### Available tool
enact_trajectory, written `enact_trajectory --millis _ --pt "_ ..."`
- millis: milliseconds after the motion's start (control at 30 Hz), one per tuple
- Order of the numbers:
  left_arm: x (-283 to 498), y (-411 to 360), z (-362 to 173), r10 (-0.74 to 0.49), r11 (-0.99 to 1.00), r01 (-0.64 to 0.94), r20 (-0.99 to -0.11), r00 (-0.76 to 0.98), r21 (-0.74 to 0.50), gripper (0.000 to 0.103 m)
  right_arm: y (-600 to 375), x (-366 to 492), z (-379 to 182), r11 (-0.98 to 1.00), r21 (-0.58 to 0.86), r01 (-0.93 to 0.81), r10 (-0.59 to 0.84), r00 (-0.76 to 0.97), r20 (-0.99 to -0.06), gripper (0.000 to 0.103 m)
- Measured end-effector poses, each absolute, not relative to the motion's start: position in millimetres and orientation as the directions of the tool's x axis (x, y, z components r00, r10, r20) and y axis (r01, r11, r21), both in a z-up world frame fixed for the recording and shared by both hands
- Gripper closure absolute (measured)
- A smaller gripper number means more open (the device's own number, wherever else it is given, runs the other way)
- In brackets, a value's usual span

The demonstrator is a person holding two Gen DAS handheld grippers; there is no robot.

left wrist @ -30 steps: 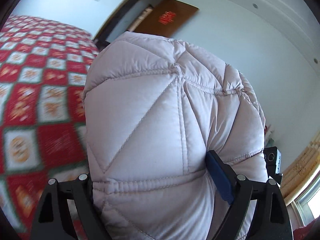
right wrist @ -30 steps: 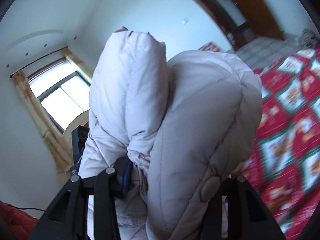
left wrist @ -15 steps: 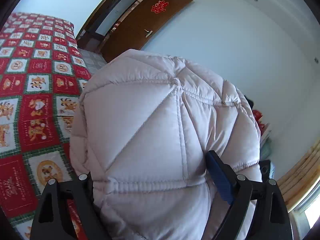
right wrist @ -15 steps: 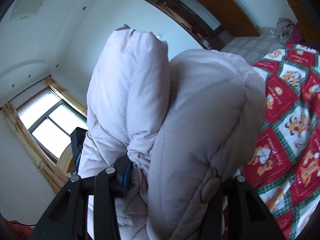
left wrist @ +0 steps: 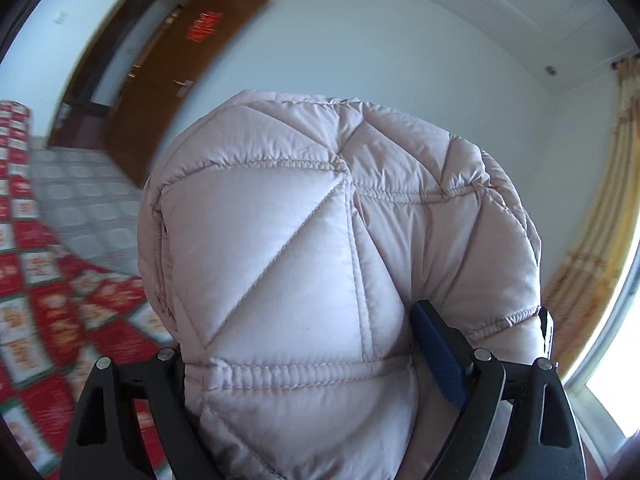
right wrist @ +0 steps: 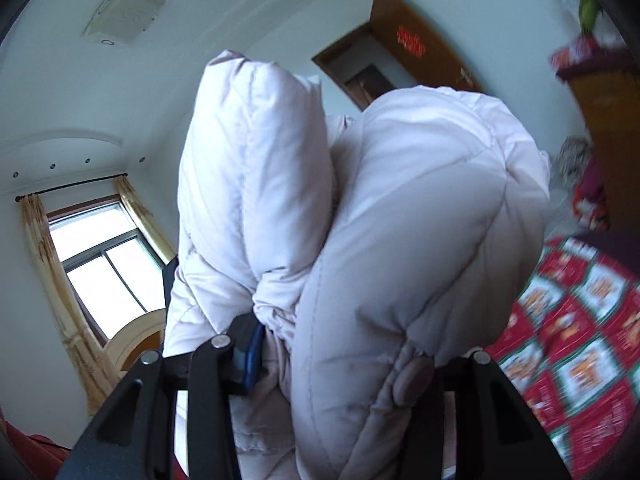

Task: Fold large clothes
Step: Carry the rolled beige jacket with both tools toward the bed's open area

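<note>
Both grippers, left gripper [left wrist: 312,380] and right gripper [right wrist: 352,364], are clamped on the pale quilted puffer jacket [left wrist: 340,248], bunched up in the air above the red patterned bedspread [left wrist: 36,312], so no fold looks laid down yet.

place: home bedroom | signs: quilt-covered bed [left wrist: 48,312]; wooden door [left wrist: 172,84]; curtained window [right wrist: 100,256]

The jacket [left wrist: 320,260] sits between the tool's jaws, bedspread [left wrist: 44,320] left.

Left hand-held gripper [left wrist: 304,364] clamped on puffy quilted jacket [left wrist: 320,240], door [left wrist: 172,80] behind
</note>
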State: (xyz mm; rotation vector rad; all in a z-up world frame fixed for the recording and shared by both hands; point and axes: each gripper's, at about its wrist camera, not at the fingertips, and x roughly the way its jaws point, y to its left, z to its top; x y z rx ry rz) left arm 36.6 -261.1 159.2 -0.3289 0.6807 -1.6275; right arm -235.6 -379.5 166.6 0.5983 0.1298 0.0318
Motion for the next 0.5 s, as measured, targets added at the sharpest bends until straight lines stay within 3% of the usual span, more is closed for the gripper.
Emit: enact_trajectory --millis 133,233,367,500 --pt "25.6 -280.4 151.8 -0.956 -0.119 0.729 -0.120 -0.267 -0.674 0.014 -384.2 -261.2 192.1 0.865 0.493 0.097 -0.016 0.986 -0.167 0.056" --pt "37.0 -282.5 117.1 -0.947 -0.078 0.670 -0.155 -0.280 -0.739 0.014 -387.6 -249.0 176.7 0.862 0.488 0.136 -0.018 0.971 -0.238 0.056" --pt "76.8 -267.5 53.8 -0.934 0.120 0.645 -0.306 -0.183 -0.754 0.014 -406.7 -197.1 107.0 0.789 0.602 0.120 0.090 0.948 -0.306 0.056" --pt "116.6 -249.5 3.9 -0.843 0.387 0.664 -0.537 -0.027 -0.640 0.014 -416.1 -124.4 21.7 0.696 0.704 0.140 0.200 0.904 -0.377 0.056"
